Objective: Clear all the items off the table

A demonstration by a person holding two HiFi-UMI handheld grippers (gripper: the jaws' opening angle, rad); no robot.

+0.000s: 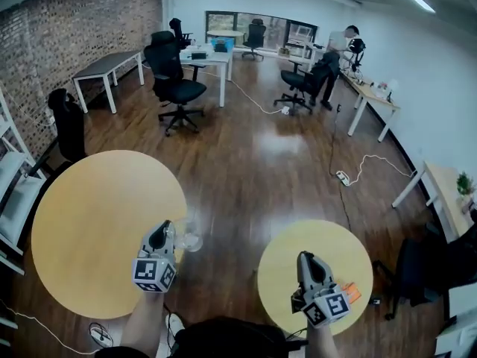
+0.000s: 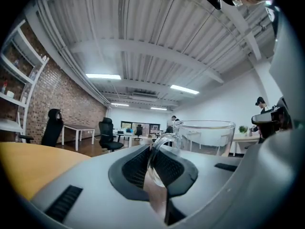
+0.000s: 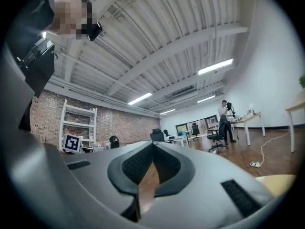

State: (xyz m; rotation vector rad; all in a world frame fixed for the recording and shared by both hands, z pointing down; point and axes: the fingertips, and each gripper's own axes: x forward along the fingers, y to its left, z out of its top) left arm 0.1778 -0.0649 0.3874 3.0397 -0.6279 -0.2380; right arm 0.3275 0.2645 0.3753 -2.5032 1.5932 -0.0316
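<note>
A clear glass mug [image 1: 188, 239] hangs in the air just past the right edge of the big round wooden table [image 1: 89, 222]. My left gripper [image 1: 162, 230] is shut on its handle. In the left gripper view the curved glass handle [image 2: 161, 144] is pinched between the dark pads, and the mug body [image 2: 206, 136] stands upright beyond them. My right gripper [image 1: 305, 259] is over the small round table [image 1: 283, 274], its jaws shut with nothing between them. In the right gripper view the pads [image 3: 138, 163] meet and hold nothing.
A small orange object [image 1: 352, 292] lies on the small table beside the right gripper. White shelves [image 1: 11, 192] stand at the far left. Office chairs [image 1: 175, 80] and desks [image 1: 108, 66] stand farther back on the wooden floor. A cable and power strip [image 1: 343, 177] lie at the right.
</note>
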